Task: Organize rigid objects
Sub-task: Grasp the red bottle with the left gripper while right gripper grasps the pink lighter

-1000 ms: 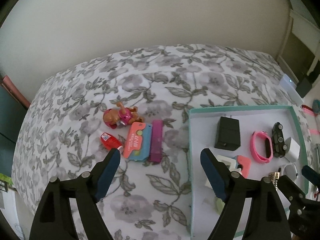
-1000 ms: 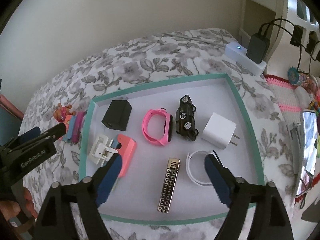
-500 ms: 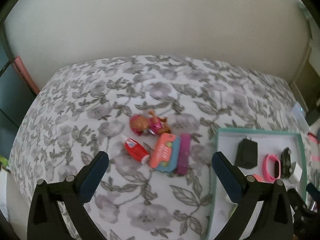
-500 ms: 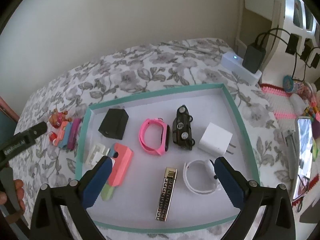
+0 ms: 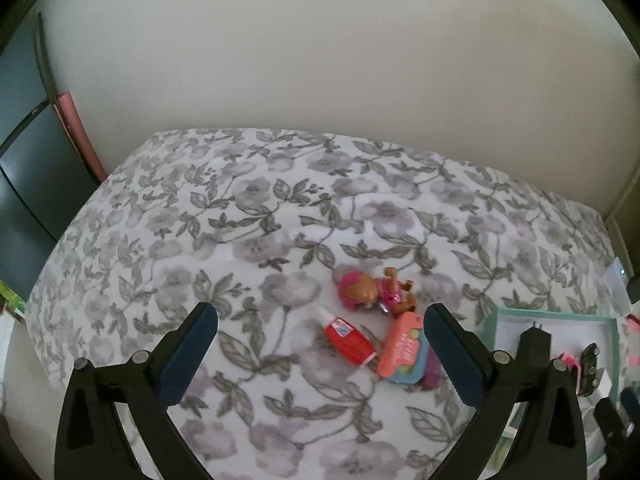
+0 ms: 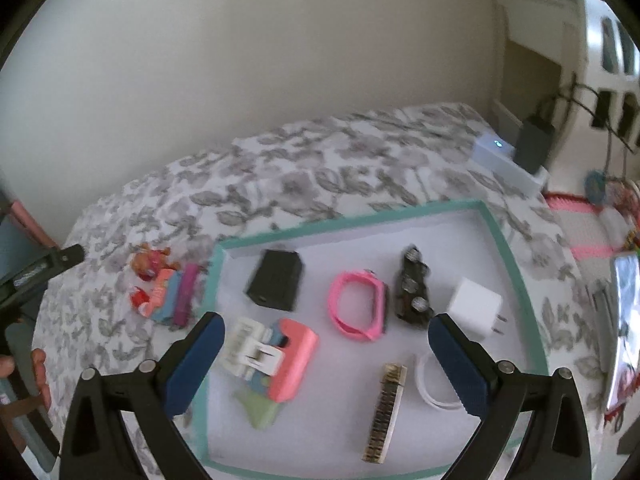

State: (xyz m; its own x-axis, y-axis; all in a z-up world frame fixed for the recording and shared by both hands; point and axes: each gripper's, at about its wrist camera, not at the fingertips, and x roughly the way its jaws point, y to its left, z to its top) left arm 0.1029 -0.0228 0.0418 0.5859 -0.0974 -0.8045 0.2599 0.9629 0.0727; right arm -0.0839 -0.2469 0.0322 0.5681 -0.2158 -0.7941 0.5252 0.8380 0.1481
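Both grippers hang over a bed with a grey floral cover, each with its tongs spread wide and nothing between them; the jaws of both have just been opening.

The left gripper looks down on a small cluster in the lower right of its frame: a toy figure, a red tube and a coral card overlapping a purple bar. These lie on the cover, just outside the teal-rimmed tray.

The right gripper hovers over the tray, which fills the lower middle of its frame and holds a black box, a pink band, a dark toy car, a white charger, a gilt bar and a white ring.

This looks like the pause between placements. Next, the left gripper would likely need to descend on one loose piece and close. The pieces crowd each other, so picking one cleanly may disturb its neighbours.
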